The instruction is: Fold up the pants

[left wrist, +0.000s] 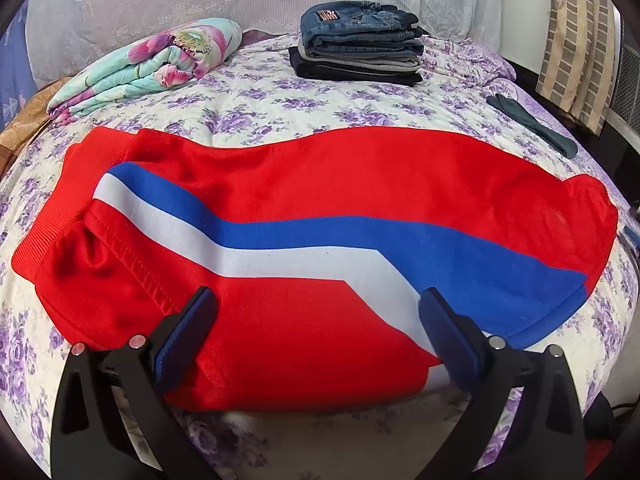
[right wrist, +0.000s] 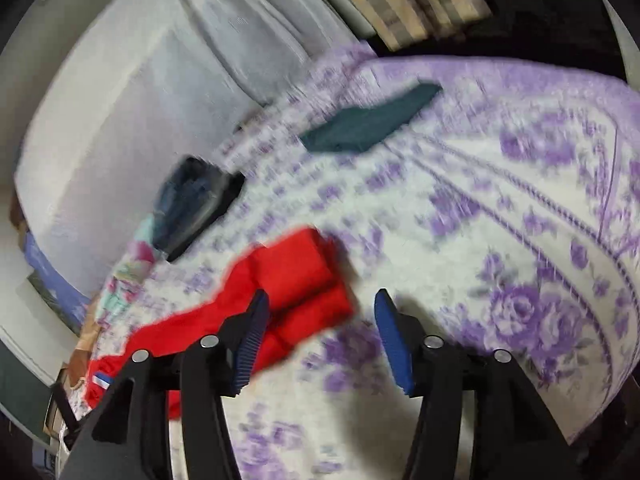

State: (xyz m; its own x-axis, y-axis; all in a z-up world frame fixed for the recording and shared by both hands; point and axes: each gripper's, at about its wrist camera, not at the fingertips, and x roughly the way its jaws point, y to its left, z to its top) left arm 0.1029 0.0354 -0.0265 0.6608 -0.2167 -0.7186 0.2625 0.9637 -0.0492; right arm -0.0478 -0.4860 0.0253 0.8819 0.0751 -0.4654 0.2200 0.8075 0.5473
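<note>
Red pants with a blue and a white stripe lie folded lengthwise across the bed, waistband at the left. My left gripper is open, hovering over the near edge of the pants, its fingers spread wide and holding nothing. In the blurred right wrist view the red leg end of the pants lies just ahead of my right gripper, which is open and empty above the bedspread.
The bed has a purple-flowered spread. A stack of folded jeans and dark pants sits at the back. A folded floral quilt lies back left. A dark green sock lies at the right edge, also in the right wrist view.
</note>
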